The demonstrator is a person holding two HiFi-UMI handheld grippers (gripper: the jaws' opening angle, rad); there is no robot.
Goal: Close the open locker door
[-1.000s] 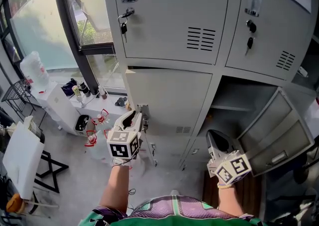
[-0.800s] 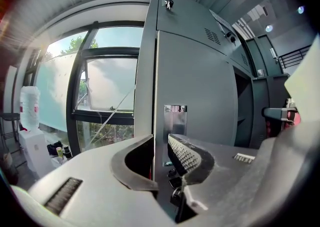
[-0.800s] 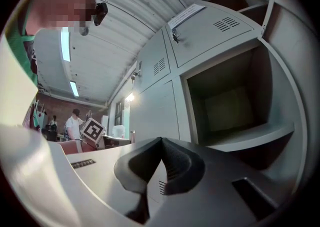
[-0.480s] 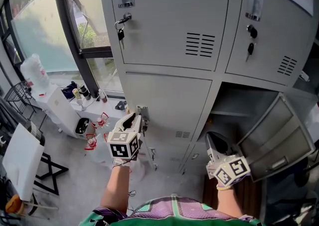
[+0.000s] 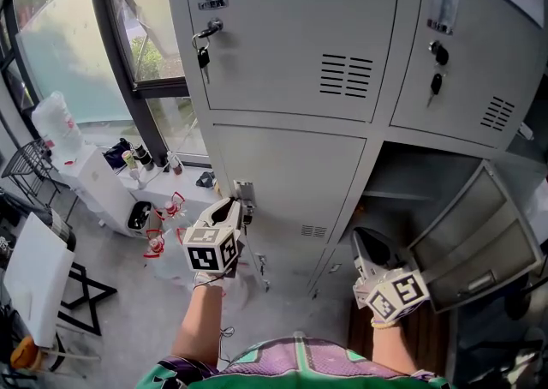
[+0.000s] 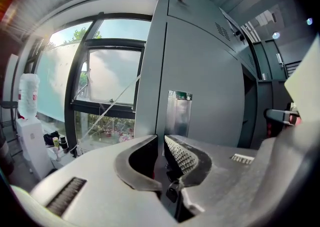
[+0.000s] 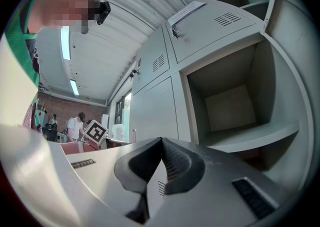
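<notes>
The grey locker bank fills the head view. Its lower right door [image 5: 479,237] stands swung open to the right, baring an empty compartment [image 5: 402,182] [image 7: 230,101]. My right gripper [image 5: 365,239] [image 7: 161,140] is shut on nothing and points level at that compartment, left of the door. My left gripper [image 5: 233,205] [image 6: 161,138] hovers by the metal handle plate [image 5: 245,193] [image 6: 179,113] of the closed lower left door. Its jaws have just been closing and stand a narrow gap apart. A small dark key [image 6: 173,190] shows low in the gap; whether it lies between the pads I cannot tell.
Two closed upper lockers carry hanging keys [image 5: 204,55] [image 5: 437,80]. Left of the lockers are a window [image 5: 77,44], a low white cabinet [image 5: 103,182] with bottles, and a white board on a folding stand [image 5: 38,272]. People [image 7: 77,123] stand far off in the right gripper view.
My left gripper has sunk a little beside the handle plate and its jaws have drawn closer together. The right gripper and the open door have stayed where they were.
</notes>
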